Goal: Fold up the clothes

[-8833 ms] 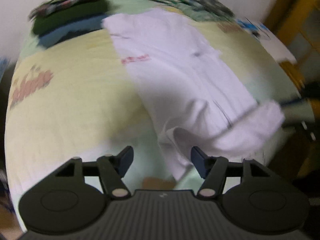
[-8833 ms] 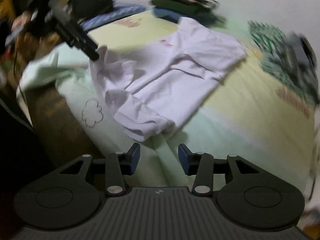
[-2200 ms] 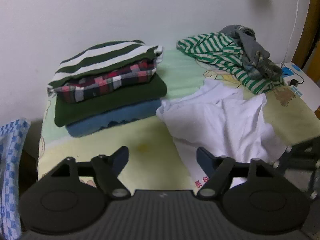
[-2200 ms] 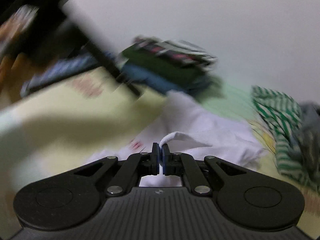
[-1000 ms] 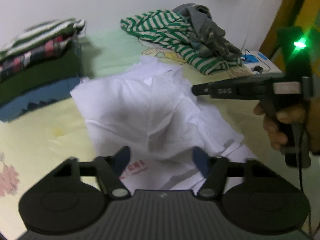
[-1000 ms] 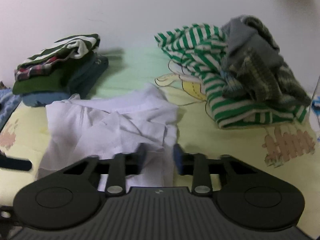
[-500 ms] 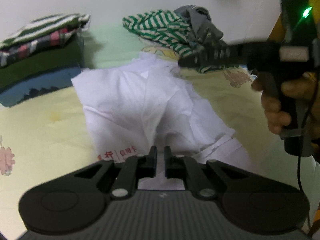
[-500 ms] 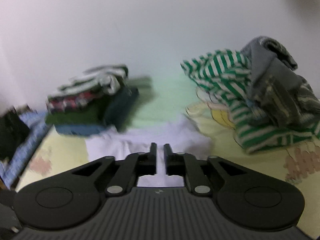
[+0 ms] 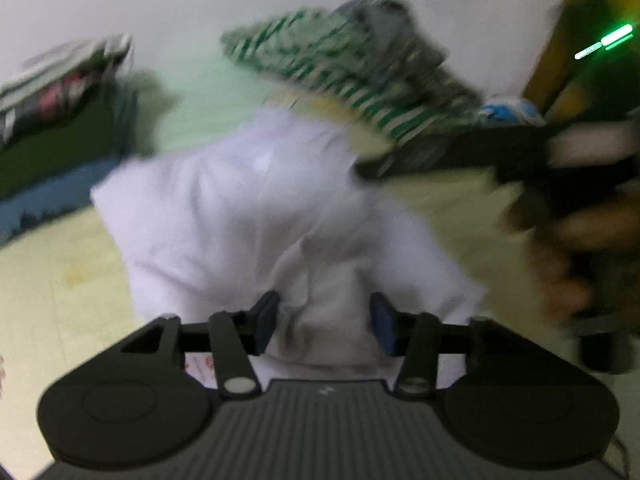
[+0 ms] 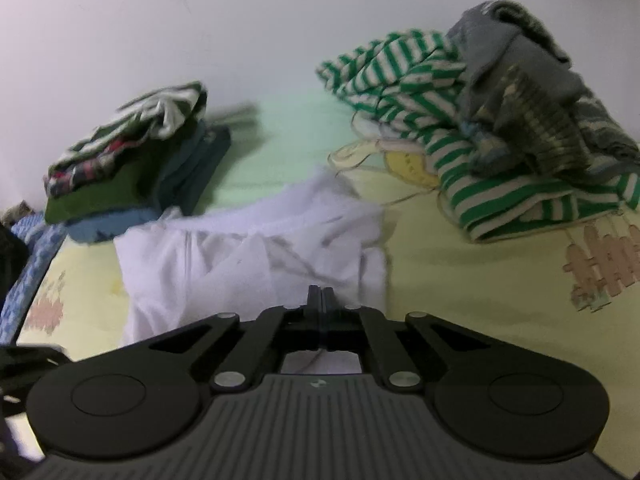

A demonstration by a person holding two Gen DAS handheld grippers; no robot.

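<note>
In the left wrist view, the left gripper hangs over the near end of the crumpled white cotton T-shirt, its jaws opening with bunched cloth between them, likely releasing a fold. The shirt lies in front of the folded clothes stack, its long axis running away from the camera.

In the right wrist view, the right gripper is fully closed over the shirt's near edge; whether it pinches cloth cannot be told. The shirt lies right of the stack.
</note>
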